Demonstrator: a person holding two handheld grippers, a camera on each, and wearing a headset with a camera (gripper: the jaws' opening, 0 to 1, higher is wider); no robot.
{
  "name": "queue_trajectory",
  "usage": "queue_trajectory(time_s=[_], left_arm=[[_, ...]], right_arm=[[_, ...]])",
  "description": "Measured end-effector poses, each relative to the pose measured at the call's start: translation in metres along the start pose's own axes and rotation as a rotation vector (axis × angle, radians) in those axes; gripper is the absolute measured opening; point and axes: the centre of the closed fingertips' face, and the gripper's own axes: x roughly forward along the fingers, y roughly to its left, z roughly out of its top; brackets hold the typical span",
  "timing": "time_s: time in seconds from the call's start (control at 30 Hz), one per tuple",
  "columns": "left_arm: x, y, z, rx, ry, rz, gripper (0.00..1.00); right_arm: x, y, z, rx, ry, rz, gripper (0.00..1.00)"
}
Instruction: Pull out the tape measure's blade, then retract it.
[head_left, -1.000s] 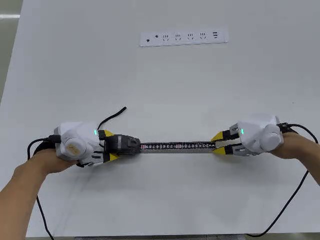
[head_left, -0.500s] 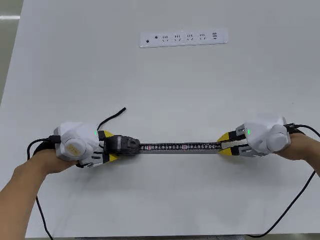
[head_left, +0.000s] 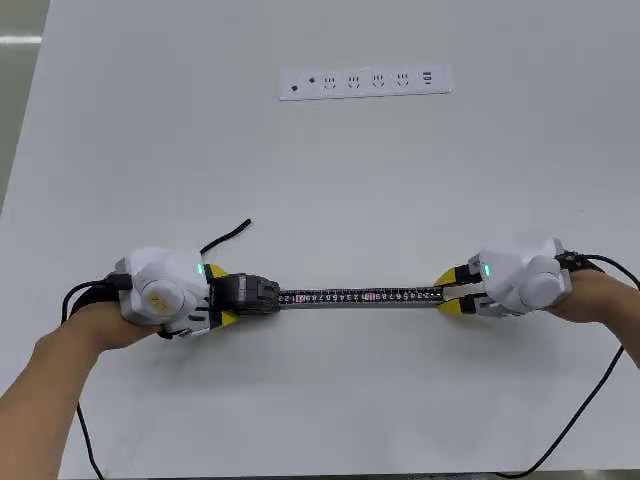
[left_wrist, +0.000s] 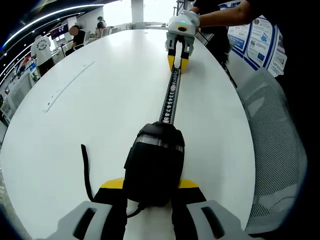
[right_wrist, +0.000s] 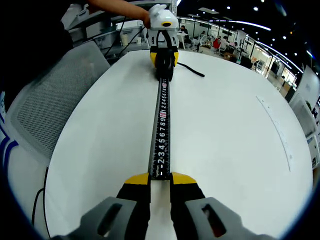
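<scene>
Got the left gripper clamped from both sides on the black tape measure, low at the near left of the white table; hold that clamp firm and allow no yaw of the case; see the blade drawn out flat and low over the tabletop, numbers up, straight from the case mouth to the right gripper; can't tell if it touches the surface; read the right one as narrowed right down, pinching the blade's tip between its yellow fingertips; judge the pull-out as well along, retract not yet done; pull dead in line with the case mouth, level, no twist, else expect a kink or a slip out of the pinch; for the retract, walk the tip back under grip rather than release it, to avoid whip-back; cannot tell whether a lock is set on the case; mind the black wrist strap loose on the table just behind the case, near but off the blade line; note cables trailing from both grippers toward the near edge, clear of the blade; see a mesh chair off the table edge, no issue; further out, spot a white power strip well apart across the table; find nothing on the line between the two grippers; beyond, make out people in the background, well away.
</scene>
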Motion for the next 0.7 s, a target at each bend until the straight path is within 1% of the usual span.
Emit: queue_trajectory(time_s=[0.13,0.2,0.3,0.37,0.4,0.47,0.53,0.6,0.7], left_arm=[[0.002,0.001,-0.003,-0.004,0.008,-0.002,0.32],[0.003,0.001,-0.004,-0.006,0.015,0.001,0.32],[0.007,0.002,-0.006,0.0,0.03,0.011,0.32],[0.007,0.003,-0.006,-0.005,0.029,0.007,0.33],[0.007,0.003,-0.006,-0.008,0.027,0.007,0.33],[0.007,0.004,-0.006,-0.012,0.023,0.01,0.33],[0.007,0.003,-0.006,-0.012,0.021,0.007,0.34],[0.007,0.001,-0.008,-0.011,0.018,0.007,0.37],[0.006,-0.002,-0.012,-0.012,0.011,0.008,0.43]], right_arm=[[0.001,0.001,-0.001,-0.023,0.025,0.009,0.13],[0.0,0.001,-0.002,-0.037,0.037,0.003,0.14],[-0.001,0.0,-0.002,-0.021,0.033,-0.014,0.14],[-0.001,0.002,-0.003,-0.009,0.027,-0.016,0.15],[-0.002,0.0,-0.002,-0.014,0.022,-0.035,0.18],[-0.004,0.0,-0.003,-0.005,0.026,-0.046,0.26],[-0.005,0.001,-0.004,0.001,0.027,-0.048,0.27],[-0.006,0.001,-0.006,0.018,0.026,-0.066,0.3],[-0.008,0.001,-0.008,0.034,0.027,-0.083,0.36]])
